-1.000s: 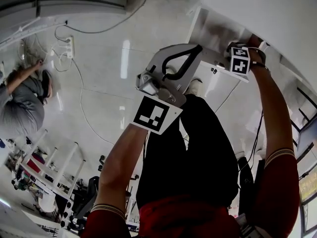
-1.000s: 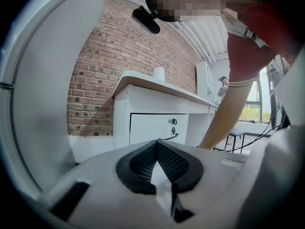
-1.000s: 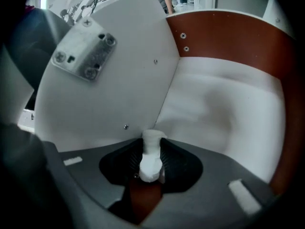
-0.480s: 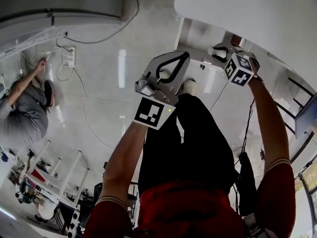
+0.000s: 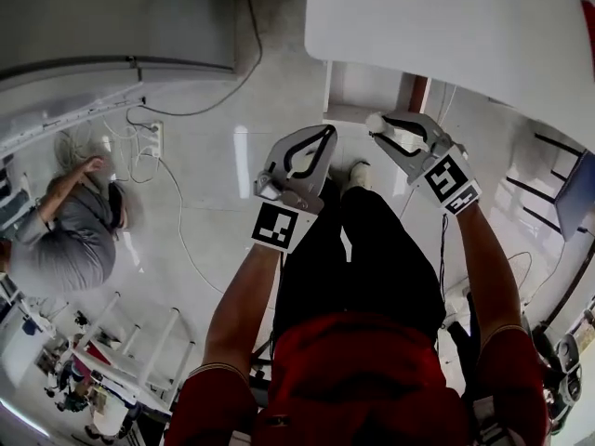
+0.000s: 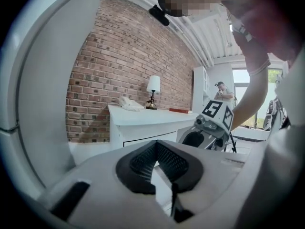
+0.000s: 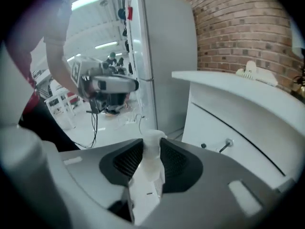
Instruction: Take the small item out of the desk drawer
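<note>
A small white item [image 7: 150,162] stands pinched between the black pads of my right gripper [image 7: 151,152], which is shut on it. In the head view that gripper [image 5: 378,126] hangs just in front of the white desk [image 5: 446,26], below the drawer space [image 5: 364,89], with the item [image 5: 374,122] at its tip. The right gripper view shows the desk front [image 7: 224,123] with a small metal knob [image 7: 228,143]. My left gripper [image 5: 321,137] is beside it, pads meeting at the tip, nothing in them [image 6: 155,147]. The right gripper [image 6: 212,125] also shows in the left gripper view.
A tall grey cabinet [image 7: 164,56] stands left of the desk. On the desk are a lamp [image 6: 153,87] and a telephone [image 6: 128,103], against a brick wall [image 6: 119,56]. A person [image 5: 65,235] crouches on the floor near a power strip [image 5: 153,137] and cables.
The right gripper has come up and out from under the desk by the drawer, rolling over, still shut on the white item. The left gripper has risen a little.
</note>
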Demonstrator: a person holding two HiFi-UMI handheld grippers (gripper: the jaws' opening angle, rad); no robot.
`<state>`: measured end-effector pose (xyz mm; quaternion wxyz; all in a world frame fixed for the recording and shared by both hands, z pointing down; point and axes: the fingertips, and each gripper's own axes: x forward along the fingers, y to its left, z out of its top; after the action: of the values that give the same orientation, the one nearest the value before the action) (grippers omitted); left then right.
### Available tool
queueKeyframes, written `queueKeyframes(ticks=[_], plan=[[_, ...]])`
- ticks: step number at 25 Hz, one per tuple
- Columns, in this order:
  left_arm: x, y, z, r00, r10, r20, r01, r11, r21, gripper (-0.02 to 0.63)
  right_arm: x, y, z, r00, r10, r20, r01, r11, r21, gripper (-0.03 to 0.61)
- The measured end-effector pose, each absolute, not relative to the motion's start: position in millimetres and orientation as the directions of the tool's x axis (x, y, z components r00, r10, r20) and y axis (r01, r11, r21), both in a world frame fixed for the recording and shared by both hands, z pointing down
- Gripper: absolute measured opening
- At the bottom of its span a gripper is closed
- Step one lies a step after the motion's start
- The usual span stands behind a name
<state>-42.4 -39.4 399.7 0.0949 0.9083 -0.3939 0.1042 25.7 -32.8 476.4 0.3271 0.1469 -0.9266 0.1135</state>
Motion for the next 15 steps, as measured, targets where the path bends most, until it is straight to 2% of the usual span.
queueKeyframes(ticks=[4,10,15], plan=[[-42.2,-36.1,353.7,0.652,-0.733,0.196,-0.758,-0.626,0.181,0.001,24.9,-22.0,403.0,-0.805,-0.295,0.515,-0.41,0.904,-0.124,0.129],[-18.7,-29.3,274.8,0.675,-0.725,0.135,-0.737,-0.654,0.172,0.0,58.7,-22.9,304.6,-0.826,-0.476,0.302,-0.548,0.803,-0.235,0.129],[-13.3,-20.1,215.5,0.69,-0.721,0.058,-0.718,-0.673,0.175,0.0,65.7,-13.4,239.4,-0.815,-0.563,0.136,-0.575,0.757,-0.309,0.129]])
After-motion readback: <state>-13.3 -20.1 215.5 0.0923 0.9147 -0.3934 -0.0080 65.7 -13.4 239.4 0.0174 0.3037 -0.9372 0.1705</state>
